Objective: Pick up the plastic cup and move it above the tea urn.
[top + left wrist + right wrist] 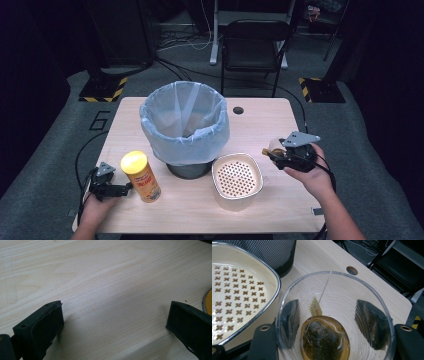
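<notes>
Clamped between the jaws of the right hand-held gripper (329, 340) is a clear plastic cup (334, 315), a used tea bag (322, 340) lying in brown liquid at its bottom, the string running up to the rim. Just beside the cup stands a cream perforated container (237, 290), and beyond that a mesh bin (185, 125) lined with a pale bag. Across the worktop (270, 125), the left hand-held gripper (125, 188) rests low with its jaws spread and nothing between them, near a yellow-lidded crisps can (141, 176).
</notes>
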### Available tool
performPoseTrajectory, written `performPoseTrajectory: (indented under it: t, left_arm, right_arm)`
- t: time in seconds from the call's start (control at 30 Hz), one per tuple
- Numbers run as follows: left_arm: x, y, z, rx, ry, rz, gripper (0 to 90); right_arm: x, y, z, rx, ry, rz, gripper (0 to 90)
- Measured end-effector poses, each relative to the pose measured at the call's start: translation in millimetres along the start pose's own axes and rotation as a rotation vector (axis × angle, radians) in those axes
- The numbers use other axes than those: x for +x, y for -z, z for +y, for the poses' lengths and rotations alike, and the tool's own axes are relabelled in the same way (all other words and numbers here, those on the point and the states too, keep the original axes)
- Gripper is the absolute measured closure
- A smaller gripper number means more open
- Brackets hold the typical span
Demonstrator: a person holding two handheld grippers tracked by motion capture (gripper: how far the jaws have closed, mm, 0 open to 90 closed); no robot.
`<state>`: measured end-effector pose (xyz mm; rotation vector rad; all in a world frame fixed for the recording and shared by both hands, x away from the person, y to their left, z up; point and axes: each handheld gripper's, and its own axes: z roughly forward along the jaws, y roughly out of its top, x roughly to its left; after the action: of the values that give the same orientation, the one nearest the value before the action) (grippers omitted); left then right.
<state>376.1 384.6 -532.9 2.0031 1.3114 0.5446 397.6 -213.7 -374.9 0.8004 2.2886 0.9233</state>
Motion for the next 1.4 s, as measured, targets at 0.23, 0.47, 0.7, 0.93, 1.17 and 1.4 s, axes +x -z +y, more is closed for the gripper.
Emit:
performPoseTrajectory:
  t: [0.23,0.47,0.7,0.93,1.17,1.4]
  left_arm:
    - [-0.1,0.1,0.1,0.001,0.001,0.0,0.5]
    - [-0.1,0.1,0.1,0.001,0.001,0.0,0.6]
    - [-0.1,0.1,0.0,0.001,0.001,0.0,0.5]
    - [-0.1,0.1,0.1,0.001,0.001,0.0,0.5]
    - [-0.2,0.0,0.0,-0.001,0.003,0.001,0.5]
    - [-0.1,0.1,0.1,0.001,0.001,0.0,0.5]
  right_arm:
    - [6.0,-9.4,15.9,0.002,0.045,0.008,36.1]
    - [11.9,-15.7,28.8,0.004,0.11,0.003,36.1]
    - [18.1,-21.6,35.4,-0.003,0.164,0.007,36.1]
    - [24.4,-24.2,39.1,-0.007,0.216,0.017,36.0]
    - [31.9,-24.4,41.9,-0.008,0.283,0.009,36.0]
    - [38.1,-24.9,44.0,-0.016,0.329,0.002,36.1]
